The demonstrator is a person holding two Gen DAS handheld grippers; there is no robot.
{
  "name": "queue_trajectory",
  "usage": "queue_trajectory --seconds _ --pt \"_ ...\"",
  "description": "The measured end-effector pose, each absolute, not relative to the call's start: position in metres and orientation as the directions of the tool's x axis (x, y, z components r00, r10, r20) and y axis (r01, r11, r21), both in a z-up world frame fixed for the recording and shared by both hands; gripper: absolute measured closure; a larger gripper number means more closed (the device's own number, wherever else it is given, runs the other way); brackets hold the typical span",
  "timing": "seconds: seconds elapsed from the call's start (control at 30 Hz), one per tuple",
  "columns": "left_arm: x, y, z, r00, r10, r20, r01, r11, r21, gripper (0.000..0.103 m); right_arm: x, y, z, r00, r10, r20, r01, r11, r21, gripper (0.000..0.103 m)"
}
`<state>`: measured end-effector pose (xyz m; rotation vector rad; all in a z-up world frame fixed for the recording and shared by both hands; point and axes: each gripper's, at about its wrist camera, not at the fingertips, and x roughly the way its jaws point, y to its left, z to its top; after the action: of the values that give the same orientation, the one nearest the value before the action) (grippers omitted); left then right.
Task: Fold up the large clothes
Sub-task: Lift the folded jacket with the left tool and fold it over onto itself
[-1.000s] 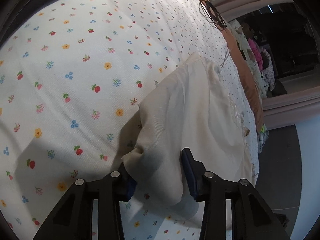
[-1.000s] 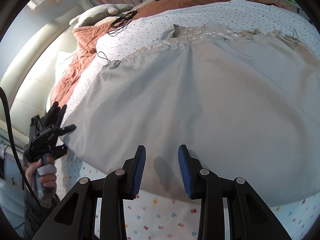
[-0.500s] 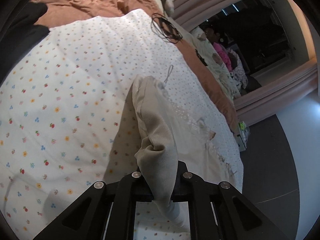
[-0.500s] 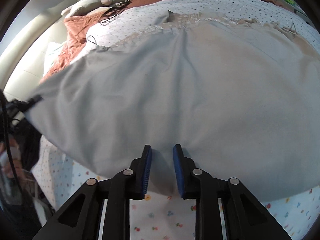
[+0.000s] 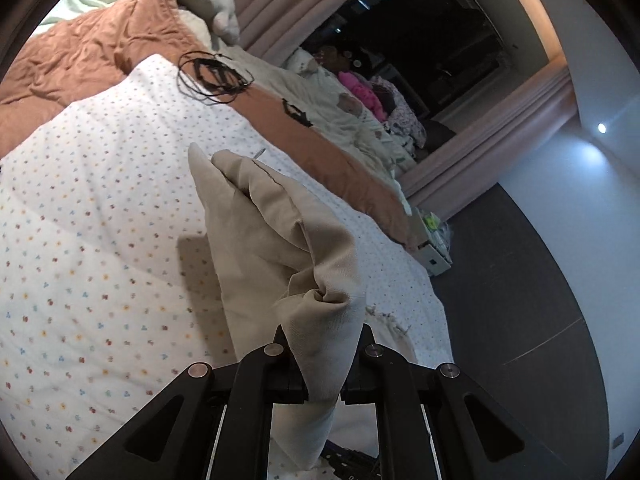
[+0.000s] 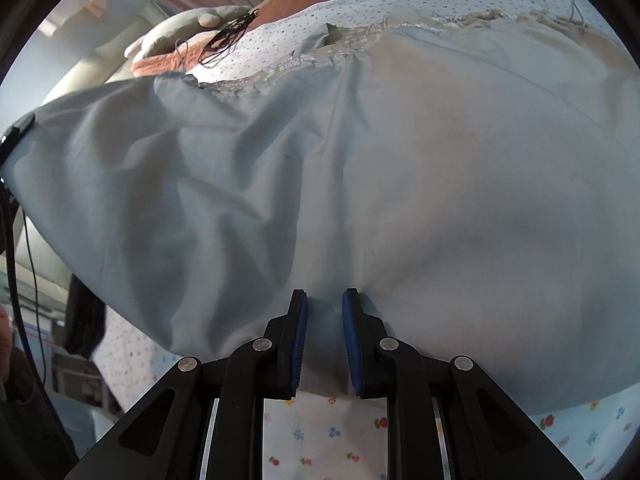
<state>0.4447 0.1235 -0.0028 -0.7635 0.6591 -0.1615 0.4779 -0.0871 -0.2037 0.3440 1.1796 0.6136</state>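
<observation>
The floral sheet (image 5: pixel 100 240) covers the bed and carries everything: past its far edge lies a rust-brown quilt (image 5: pixel 80 56) with a pale stuffed toy (image 5: pixel 208 0) at the head end, and a coil of black cable (image 5: pixel 214 76) rests right at the seam where sheet meets quilt. Beyond the quilt a heap of other clothes (image 5: pixel 360 108) sits before curtains and a dark opening; off the sheet's far corner a small box (image 5: pixel 434 258) stands on the dark floor (image 5: pixel 540 320). The beige garment (image 6: pixel 400 180) lies spread wide over the sheet, its lace-trimmed edge (image 6: pixel 360 46) toward the quilt and its near hem close to the sheet's front edge. The left claw (image 5: pixel 322 376) is clenched on a bunched corner of this garment (image 5: pixel 280 248), pointing gently downward above the sheet, so the cloth rises in a twisted fold off the bed and casts a shadow on the sheet beside it. The right claw (image 6: pixel 325 344) points steeply down at the near hem; its blue pads (image 6: pixel 301 344) have just been closing and now pinch a small ridge of the fabric between them — a narrow gap stays visible. In the right wrist view the lifted corner hangs at the sheet's left edge, where a dark cable (image 6: pixel 16 240) trails — the sheet beyond the garment lies bare up to the black coil.
</observation>
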Motion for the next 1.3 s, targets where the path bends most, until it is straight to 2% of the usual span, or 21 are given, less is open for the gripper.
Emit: queue_trajectory --seconds 0.2,0.53,1.0,1.3 --pt "0.469 0.080 0.027 0.771 -0.431 -0.469 -0.002 0.734 -0.679 0.094 0.466 -0.113 -0.181 0.285 0.660 -0.695 -0.294 0.750 0.592 0.083" --pt "0.518 0.004 0.045 0.705 -0.506 -0.496 0.072 0.748 -0.660 0.094 0.459 -0.218 -0.166 0.434 0.614 -0.659 -0.136 0.768 0.626 0.083" --pt "0.585 -0.129 0.007 0.529 -0.597 -0.603 0.140 0.763 -0.631 0.094 0.434 -0.311 -0.175 0.541 0.548 -0.638 -0.004 0.761 0.649 0.083" --pt "0.583 -0.209 -0.009 0.410 -0.636 -0.654 0.236 0.766 -0.598 0.094 0.423 -0.345 -0.179 0.566 0.523 -0.637 0.046 0.751 0.658 0.083"
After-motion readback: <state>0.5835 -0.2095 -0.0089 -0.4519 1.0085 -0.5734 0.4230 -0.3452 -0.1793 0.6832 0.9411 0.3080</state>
